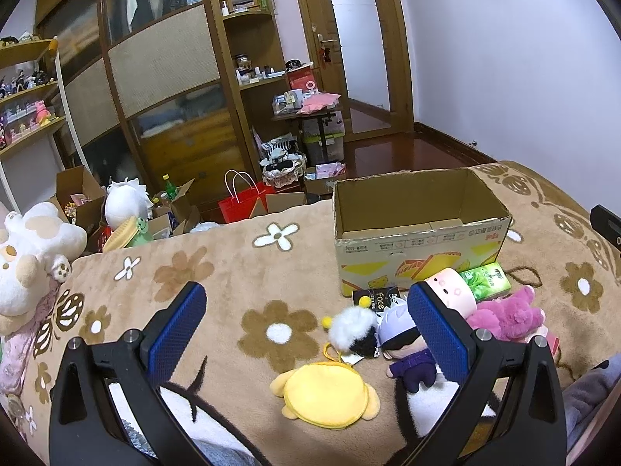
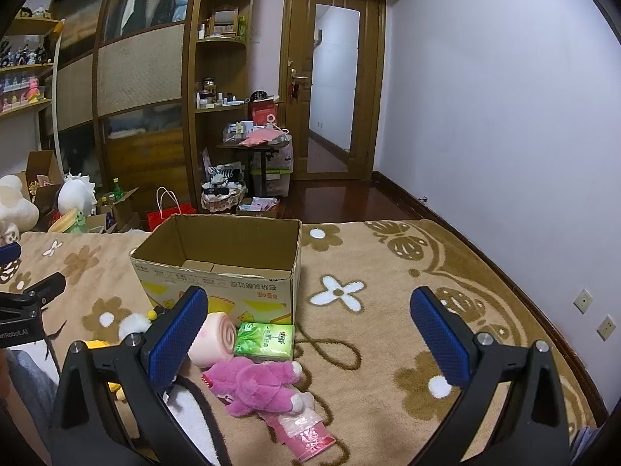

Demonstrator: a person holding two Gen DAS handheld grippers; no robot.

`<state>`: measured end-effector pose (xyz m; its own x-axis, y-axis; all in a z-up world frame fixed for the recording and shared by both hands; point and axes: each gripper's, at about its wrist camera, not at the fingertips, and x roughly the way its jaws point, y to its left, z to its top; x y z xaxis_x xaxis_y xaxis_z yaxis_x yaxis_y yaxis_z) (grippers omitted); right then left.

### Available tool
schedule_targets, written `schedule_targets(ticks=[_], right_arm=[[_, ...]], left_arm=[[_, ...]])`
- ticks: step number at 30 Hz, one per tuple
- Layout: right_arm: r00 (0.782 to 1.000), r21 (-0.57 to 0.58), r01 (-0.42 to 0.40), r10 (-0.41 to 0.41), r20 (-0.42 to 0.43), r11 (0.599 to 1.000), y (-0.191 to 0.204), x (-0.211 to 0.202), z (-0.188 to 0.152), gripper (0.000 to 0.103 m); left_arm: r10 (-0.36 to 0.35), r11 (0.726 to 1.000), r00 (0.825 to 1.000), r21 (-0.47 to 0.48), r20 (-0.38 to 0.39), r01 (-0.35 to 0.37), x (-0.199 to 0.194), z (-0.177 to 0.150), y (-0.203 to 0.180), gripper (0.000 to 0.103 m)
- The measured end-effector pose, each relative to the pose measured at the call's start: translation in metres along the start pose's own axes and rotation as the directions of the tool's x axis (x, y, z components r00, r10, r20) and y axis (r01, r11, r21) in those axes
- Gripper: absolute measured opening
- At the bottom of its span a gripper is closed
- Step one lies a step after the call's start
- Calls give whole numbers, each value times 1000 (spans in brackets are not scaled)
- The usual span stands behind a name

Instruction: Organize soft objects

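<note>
Plush toys lay in a loose cluster on the flower-patterned blanket (image 2: 388, 272) of the bed, just in front of an open cardboard box (image 2: 233, 248) that looked empty apart from its folded bottom flaps, presumably set there to receive them. Nearest the box sat a pink roll-shaped plush (image 2: 215, 339) with a small face on one end, touching a green tissue pack (image 2: 266, 341) beside it. In front of those lay a magenta plush bear (image 2: 256, 384) on its side, resting over a pink wrapped packet (image 2: 306, 433). Further to the left, in the left wrist view, were a white-and-black fluffy toy (image 1: 353, 330) with yellow pom-poms, a small doll (image 1: 407, 353) with pale hair and a dark outfit, and a flat yellow plush pouch (image 1: 326, 392).

Both tools hovered above the pile with nothing between their pads. The left gripper (image 1: 306, 330) had its jaws wide apart over the doll and the yellow pouch; the right gripper (image 2: 308, 334) was likewise spread, over the bear and the tissue pack. Judging by this, sorting had not yet begun.

A black card (image 1: 374, 299) by the box read "Face". The box front carried a line of print, upside down and too small to read, above yellow graphics. A fragment reading "enRobot.AI" showed on the left tool in the right wrist view.
</note>
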<state>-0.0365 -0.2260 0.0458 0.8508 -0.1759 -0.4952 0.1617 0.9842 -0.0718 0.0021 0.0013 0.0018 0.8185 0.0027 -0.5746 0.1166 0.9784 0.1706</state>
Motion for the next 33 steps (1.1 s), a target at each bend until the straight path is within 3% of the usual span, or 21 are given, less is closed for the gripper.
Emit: schedule_targets(ticks=[33], right_arm=[[1000,3,-2,2,-2,1000,0,-1,0,103]], left_arm=[[7,1000,1000,-5,9,-7,-1,-2,3,102]])
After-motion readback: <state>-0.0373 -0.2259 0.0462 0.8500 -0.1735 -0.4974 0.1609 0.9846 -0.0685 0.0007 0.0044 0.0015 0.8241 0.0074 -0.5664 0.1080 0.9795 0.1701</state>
